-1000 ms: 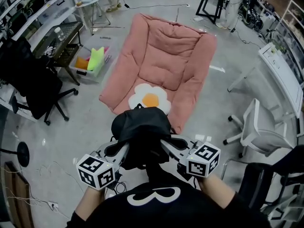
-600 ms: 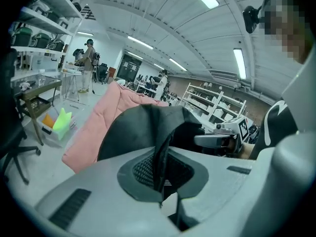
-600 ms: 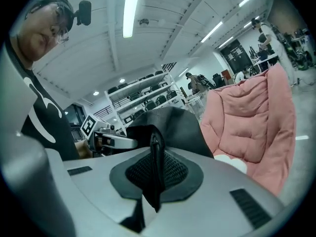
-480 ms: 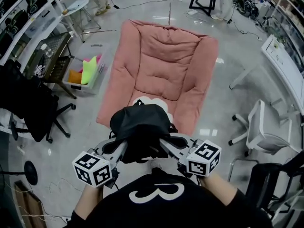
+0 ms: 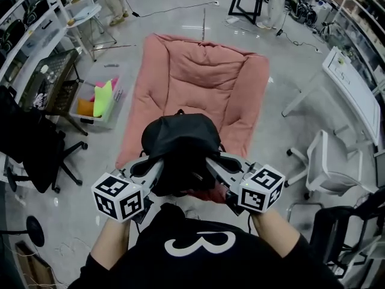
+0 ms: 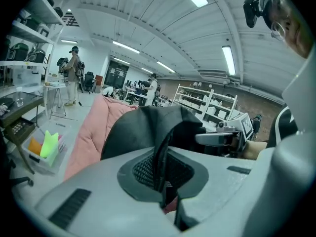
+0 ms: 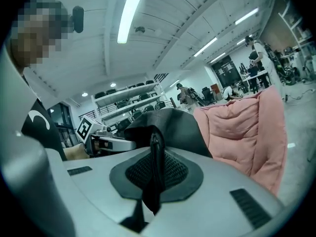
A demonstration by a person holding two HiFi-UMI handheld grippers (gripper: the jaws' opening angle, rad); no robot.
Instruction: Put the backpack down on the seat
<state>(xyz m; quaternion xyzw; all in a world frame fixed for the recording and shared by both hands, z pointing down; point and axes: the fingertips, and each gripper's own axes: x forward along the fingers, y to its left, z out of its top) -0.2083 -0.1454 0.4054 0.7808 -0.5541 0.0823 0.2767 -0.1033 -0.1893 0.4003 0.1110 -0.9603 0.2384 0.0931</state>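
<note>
Pinching a fold of the black backpack [image 5: 179, 138] in the left gripper [image 6: 162, 168], jaws nearly together on the fabric; pinching another fold likewise in the right gripper [image 7: 154, 169]. Holding it up between both, above the near end of the pink seat [image 5: 204, 77].

Both forearms forward, left gripper [image 5: 154, 172] and right gripper [image 5: 215, 166] level, side by side, fingers [image 6: 140, 171] tight on backpack [image 5: 179, 138] fabric.
</note>
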